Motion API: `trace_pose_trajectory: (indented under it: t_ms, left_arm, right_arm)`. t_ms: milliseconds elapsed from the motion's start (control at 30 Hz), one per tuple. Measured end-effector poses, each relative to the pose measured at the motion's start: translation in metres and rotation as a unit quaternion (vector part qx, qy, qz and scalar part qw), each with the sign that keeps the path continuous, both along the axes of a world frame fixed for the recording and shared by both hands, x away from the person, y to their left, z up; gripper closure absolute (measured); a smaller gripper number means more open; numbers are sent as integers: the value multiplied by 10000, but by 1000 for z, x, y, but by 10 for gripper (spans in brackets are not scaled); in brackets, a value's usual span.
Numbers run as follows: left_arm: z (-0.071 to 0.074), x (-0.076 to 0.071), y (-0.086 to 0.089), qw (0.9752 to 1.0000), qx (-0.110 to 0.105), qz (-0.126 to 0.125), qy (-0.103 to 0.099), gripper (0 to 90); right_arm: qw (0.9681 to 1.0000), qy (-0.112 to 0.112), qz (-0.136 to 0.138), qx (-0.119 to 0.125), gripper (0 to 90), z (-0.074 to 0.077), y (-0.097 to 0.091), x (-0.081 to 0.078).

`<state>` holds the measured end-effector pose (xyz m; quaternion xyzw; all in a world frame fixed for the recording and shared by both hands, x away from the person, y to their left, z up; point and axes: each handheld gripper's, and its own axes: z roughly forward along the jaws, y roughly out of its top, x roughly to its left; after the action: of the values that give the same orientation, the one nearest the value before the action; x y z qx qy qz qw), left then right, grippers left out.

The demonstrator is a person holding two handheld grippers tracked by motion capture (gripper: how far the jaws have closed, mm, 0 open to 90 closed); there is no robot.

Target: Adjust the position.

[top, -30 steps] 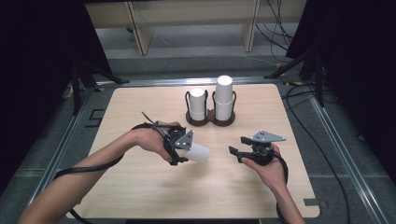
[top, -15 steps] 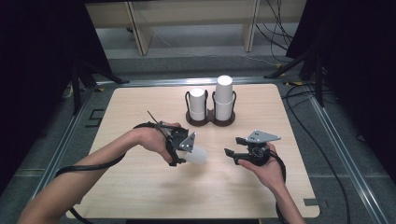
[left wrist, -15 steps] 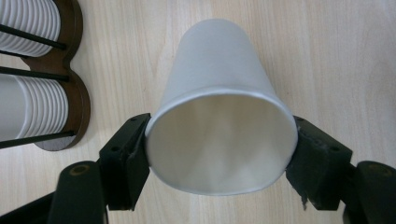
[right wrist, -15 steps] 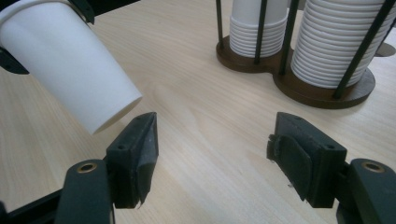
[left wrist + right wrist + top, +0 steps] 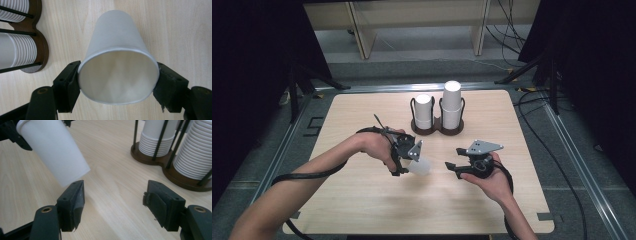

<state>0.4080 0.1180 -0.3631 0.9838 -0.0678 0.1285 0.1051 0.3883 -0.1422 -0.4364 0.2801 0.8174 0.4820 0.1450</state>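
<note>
one loose paper cup [image 5: 421, 165], two cup stacks [image 5: 424, 110], one holder [image 5: 437, 129], two tools [image 5: 412, 162].

Light falls from overhead onto the pale wooden table [image 5: 362, 210], bright and even, while the room to the left and right of the high view drops into near black. Shadows under the forearms are soft and faint. The high view is slightly soft throughout. In the left gripper view the white paper cup [image 5: 117, 60] is sharp, its rim lightly shaded inside. In the right gripper view the cup stacks [image 5: 192, 152] at upper right look mildly washed out.
</note>
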Motion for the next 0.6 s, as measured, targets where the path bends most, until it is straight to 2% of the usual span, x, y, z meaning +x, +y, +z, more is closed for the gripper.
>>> trace_pose_trajectory:
  t_ms: [100,133,167,200,233,267,500,533,600]
  left_arm:
    - [1,0,-1,9999,132,-7,25,285]
    - [1,0,-2,9999,164,-11,24,286]
    - [2,0,-2,9998,185,-17,31,286]
    - [2,0,-3,9998,209,-16,35,286]
    - [2,0,-3,9997,244,-19,37,286]
    - [2,0,-4,9996,272,-27,38,286]
    - [4,0,-7,9989,457,-77,13,286]
    - [4,0,-8,9988,477,-85,10,286]
    - [5,0,-9,9986,515,-84,35,286]
  right_arm:
    - [9999,100,82,11,323,0,5,-2]
    - [9999,-26,158,-33,322,0,6,0]
    - [9999,97,127,16,321,0,9,-3]
    - [9997,-66,247,-50,321,1,9,-1]
    - [9996,-94,269,-49,321,1,11,-1]
    - [9995,-33,302,-61,321,2,13,-3]
    - [9980,-232,571,-143,320,4,24,-2]
    - [9983,-161,538,-122,320,4,26,-4]
    - [9975,-223,642,-171,320,5,29,-3]
